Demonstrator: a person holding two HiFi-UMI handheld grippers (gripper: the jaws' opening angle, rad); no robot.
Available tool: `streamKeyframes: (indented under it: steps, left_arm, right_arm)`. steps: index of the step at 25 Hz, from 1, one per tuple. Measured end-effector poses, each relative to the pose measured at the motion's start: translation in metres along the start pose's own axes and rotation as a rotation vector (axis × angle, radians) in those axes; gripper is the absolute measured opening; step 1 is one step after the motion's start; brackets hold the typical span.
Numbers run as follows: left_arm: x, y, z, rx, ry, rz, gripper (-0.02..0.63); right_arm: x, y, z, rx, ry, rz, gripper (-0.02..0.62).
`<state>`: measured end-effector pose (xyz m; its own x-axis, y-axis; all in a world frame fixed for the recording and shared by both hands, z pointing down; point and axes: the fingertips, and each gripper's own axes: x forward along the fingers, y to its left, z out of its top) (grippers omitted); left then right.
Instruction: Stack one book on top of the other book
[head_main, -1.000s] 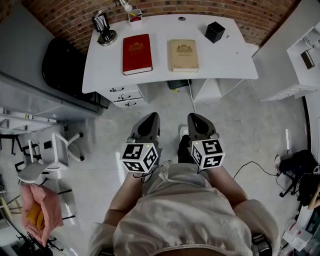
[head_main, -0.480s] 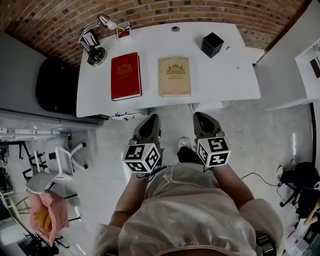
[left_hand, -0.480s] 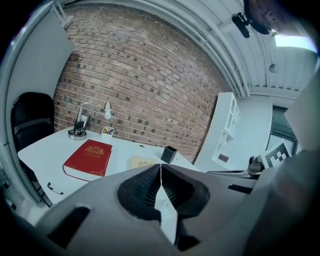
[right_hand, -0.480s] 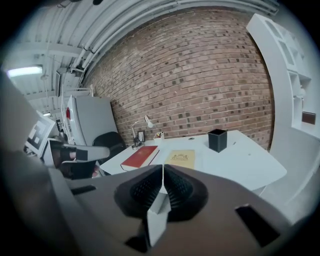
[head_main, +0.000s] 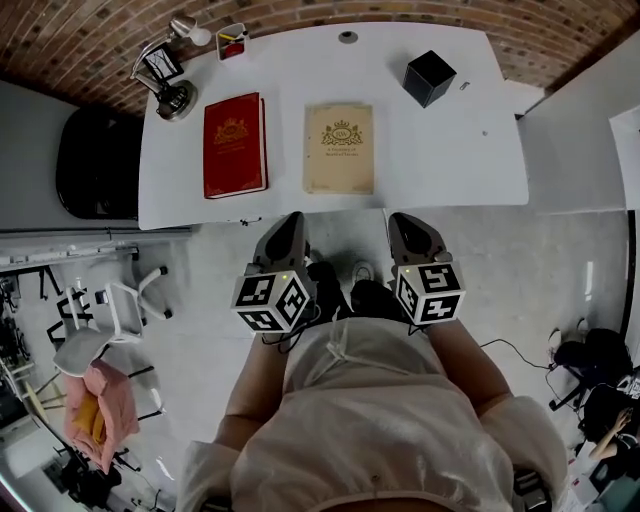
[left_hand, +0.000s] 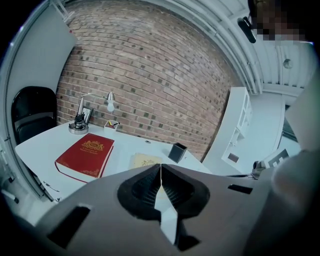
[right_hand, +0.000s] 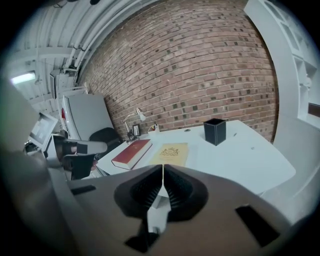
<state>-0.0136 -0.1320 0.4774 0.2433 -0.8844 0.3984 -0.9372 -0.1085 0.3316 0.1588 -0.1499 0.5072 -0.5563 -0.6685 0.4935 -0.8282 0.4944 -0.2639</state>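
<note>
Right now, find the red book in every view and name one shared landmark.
Head view: red book upper left on the desk, left of the tan book.
Left gripper view: red book at left, midway down.
Right gripper view: red book left of centre, beside the tan book.
Shared landmark: black box, right of both books.

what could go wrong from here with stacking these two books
Both the left gripper and right gripper are shut and empty; unopened, they may just shove a book. The red book and tan book lie flat, so a jaw may fail to get underneath. The desk lamp stands close behind the red book and could get knocked.
</note>
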Motion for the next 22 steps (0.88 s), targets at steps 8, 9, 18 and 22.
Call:
streamKeyframes:
  steps: [8,9,18,22]
  left_arm:
    - [0.044,0.019,-0.017,0.004,0.085,-0.007,0.021]
    - [0.050,0.021,-0.018,0.007,0.096,-0.015,0.021]
    - [0.101,0.043,-0.031,0.020,0.208,-0.111,0.021]
    - [0.125,0.052,-0.042,-0.012,0.288,-0.155,0.042]
  right_arm:
    - [0.036,-0.013,-0.002,0.051,0.042,-0.009,0.029]
    - [0.042,-0.015,-0.002,0.055,0.047,-0.011,0.029]
    - [0.094,-0.022,-0.002,0.078,0.123,-0.041,0.029]
    - [0.119,-0.023,-0.002,0.102,0.155,-0.058,0.043]
